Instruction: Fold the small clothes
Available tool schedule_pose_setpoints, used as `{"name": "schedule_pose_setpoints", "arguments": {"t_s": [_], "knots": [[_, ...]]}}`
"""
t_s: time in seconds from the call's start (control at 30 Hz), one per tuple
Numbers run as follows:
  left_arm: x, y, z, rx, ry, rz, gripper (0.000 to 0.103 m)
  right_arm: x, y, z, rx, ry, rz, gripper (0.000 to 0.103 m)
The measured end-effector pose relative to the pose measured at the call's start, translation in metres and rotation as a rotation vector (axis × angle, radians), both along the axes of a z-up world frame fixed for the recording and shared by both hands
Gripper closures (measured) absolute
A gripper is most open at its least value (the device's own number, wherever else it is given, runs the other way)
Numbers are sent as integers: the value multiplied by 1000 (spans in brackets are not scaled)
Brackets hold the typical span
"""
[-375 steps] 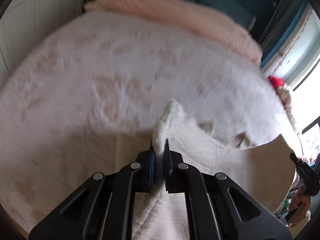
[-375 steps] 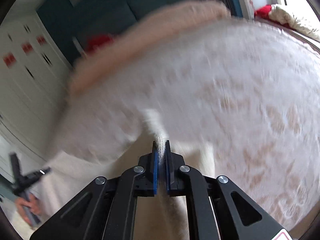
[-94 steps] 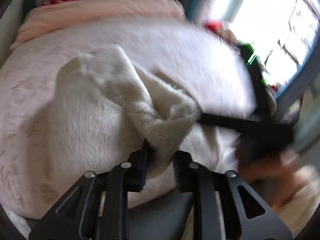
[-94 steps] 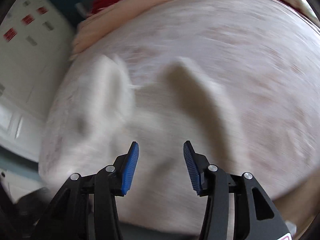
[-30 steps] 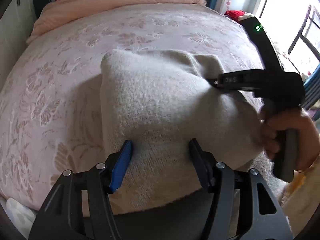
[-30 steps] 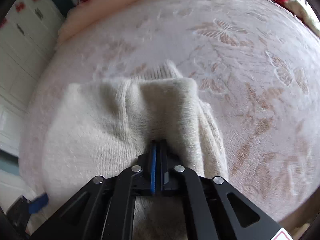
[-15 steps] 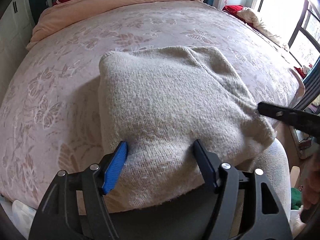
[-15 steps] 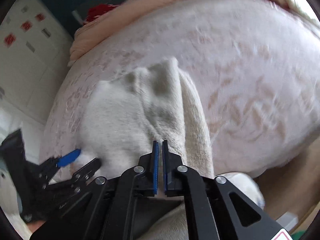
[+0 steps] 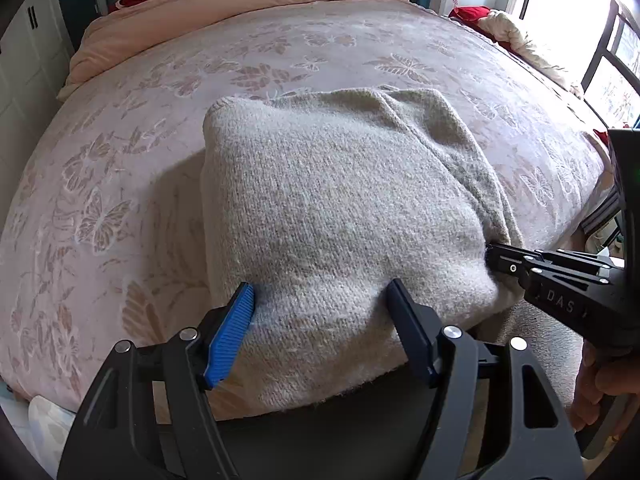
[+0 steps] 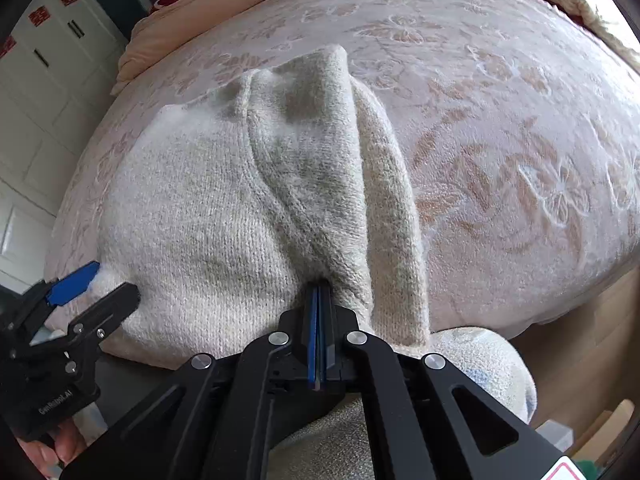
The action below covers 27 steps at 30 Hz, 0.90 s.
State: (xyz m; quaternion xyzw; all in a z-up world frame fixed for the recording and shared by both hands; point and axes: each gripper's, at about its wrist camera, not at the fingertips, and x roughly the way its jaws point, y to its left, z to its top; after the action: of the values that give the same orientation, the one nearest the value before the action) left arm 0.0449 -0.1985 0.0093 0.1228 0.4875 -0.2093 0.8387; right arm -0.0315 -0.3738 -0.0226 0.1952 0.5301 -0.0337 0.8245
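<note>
Butterfly-patterned pink bedspread (image 9: 120,168) fills most of both views, with a peach duvet (image 9: 240,4) bunched along the top of the frame and white cupboards at the upper left of the right wrist view; the folded cream knit sweater (image 9: 340,208) lies at lower centre, its near hem just over the bed's front edge.

Left gripper (image 9: 320,312) is spread wide, its jaws straddling the near hem without squeezing; it holds nothing. Right gripper (image 10: 319,332) is pressed flat together at the sweater's right corner, where a folded-over layer (image 10: 320,168) runs toward the top of the frame; whether knit is caught between the pads is hidden, so I cannot tell if it grips the cloth or merely prods it.

Risk, as I judge it: if that corner is pinched, pulling away would drag the top layer and open the fold; the overhanging hem could also slide the bundle off the bed if nudged.
</note>
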Motion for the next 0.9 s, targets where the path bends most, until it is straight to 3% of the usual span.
{"name": "schedule_pose_setpoints", "arguments": {"t_s": [0.27, 0.4, 0.47, 0.53, 0.57, 0.6, 0.63, 0.7, 0.77, 0.87, 0.9], "knots": [[-3, -2, -1, 28, -20, -4, 35, 17, -5, -15, 4, 23, -9, 103], [-4, 2, -2, 33, -9, 26, 23, 22, -4, -16, -2, 10, -5, 103], [-1, 14, 3, -34, 29, 62, 23, 15, -9, -9, 40, -24, -26, 103], [5, 38, 15, -149, 65, 131, 15, 2, -19, 3, 114, -81, -56, 101], [8, 47, 19, -181, 68, 158, 13, -3, -23, 7, 141, -105, -61, 91], [12, 59, 21, -221, 76, 189, 11, -7, -28, 10, 177, -133, -62, 74], [21, 73, 21, -276, 104, 228, 9, -8, -33, 11, 219, -153, -56, 65], [35, 89, 9, -348, 187, 283, 9, -4, -36, 11, 235, -163, -54, 34], [48, 98, -8, -404, 288, 343, 9, 1, -39, 17, 82, -138, -108, 29], [54, 101, -23, -432, 342, 365, 9, -2, -51, 27, 121, -214, -126, 26], [55, 97, -28, -421, 349, 351, 9, 1, -56, 23, 141, -196, -135, 23]]}}
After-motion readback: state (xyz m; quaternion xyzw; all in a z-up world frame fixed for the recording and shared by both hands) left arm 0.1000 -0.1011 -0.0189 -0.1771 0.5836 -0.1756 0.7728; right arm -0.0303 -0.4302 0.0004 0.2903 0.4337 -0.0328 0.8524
